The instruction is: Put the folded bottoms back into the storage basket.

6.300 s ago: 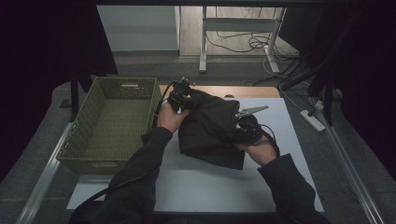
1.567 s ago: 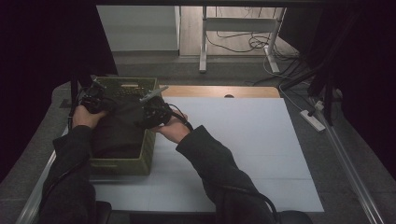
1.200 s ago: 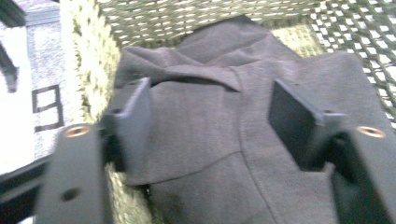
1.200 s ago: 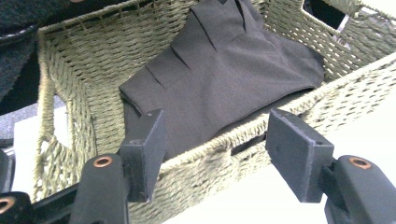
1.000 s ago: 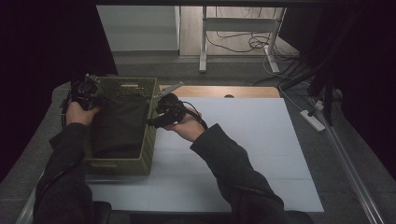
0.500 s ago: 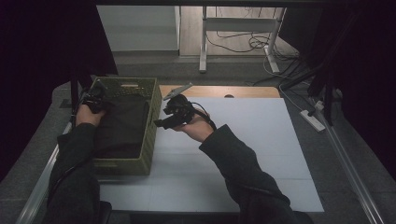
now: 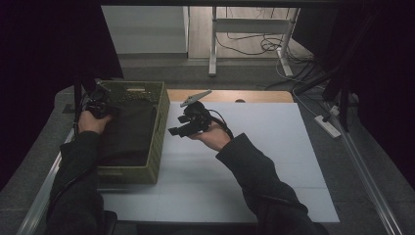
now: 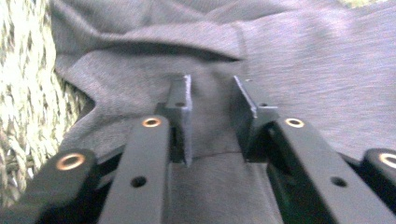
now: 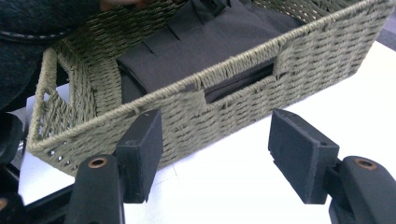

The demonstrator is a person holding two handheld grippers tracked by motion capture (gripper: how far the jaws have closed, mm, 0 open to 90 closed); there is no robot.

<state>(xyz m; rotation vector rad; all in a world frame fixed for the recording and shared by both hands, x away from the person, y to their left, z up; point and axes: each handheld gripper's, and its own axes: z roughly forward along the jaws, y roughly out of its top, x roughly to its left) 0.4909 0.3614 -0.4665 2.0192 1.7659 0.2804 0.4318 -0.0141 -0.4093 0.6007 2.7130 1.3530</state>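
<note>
The white worktop [image 7: 235,161] carries a woven green basket [image 7: 157,132] at its left side, long axis running away from the person, and the dark folded cloth [image 7: 128,132] lies inside it, filling most of the floor with its length along the basket's. The left tool [image 7: 98,105] sits over the far left corner of the basket, right down on the cloth [image 8: 289,70]; in the left gripper view its jaws stand narrowly apart and have just been opening, with cloth lying under and between them but not visibly pinched. The right tool [image 7: 188,123] hovers over bare worktop just right of the basket, jaws about half apart and holding nothing, facing the basket's side wall [image 9: 243,100] and its handle slot. The cloth therefore lies to the right tool's left, behind the wall, so the left hand is much the nearer for any further tucking.
</note>
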